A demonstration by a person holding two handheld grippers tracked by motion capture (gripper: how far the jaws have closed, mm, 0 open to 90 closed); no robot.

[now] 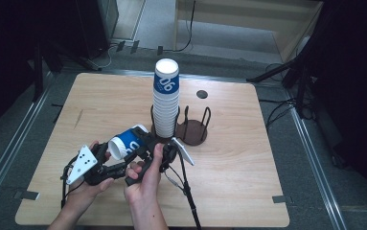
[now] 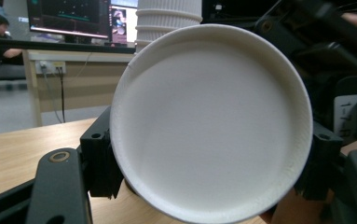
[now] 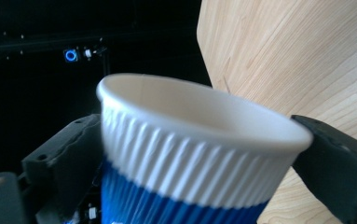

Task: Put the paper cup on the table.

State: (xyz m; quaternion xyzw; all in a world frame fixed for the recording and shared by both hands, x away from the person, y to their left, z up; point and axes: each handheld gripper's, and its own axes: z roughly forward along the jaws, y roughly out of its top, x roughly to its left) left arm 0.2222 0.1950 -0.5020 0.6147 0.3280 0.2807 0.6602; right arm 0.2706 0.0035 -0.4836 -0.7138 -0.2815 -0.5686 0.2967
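Fingers of the left hand-held gripper (image 1: 105, 160) are clamped on a blue-and-white ribbed paper cup (image 1: 126, 142), held sideways above the near desk (image 1: 248, 182). Right of it, the right hand-held gripper (image 1: 145, 146) is seen with jaws flanking the cup's sides, contact unclear.

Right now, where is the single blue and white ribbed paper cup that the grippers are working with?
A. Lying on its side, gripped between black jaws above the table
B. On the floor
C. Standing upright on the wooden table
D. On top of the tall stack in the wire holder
A: the blue and white ribbed paper cup lies sideways in the left gripper and right gripper, above the wooden table.
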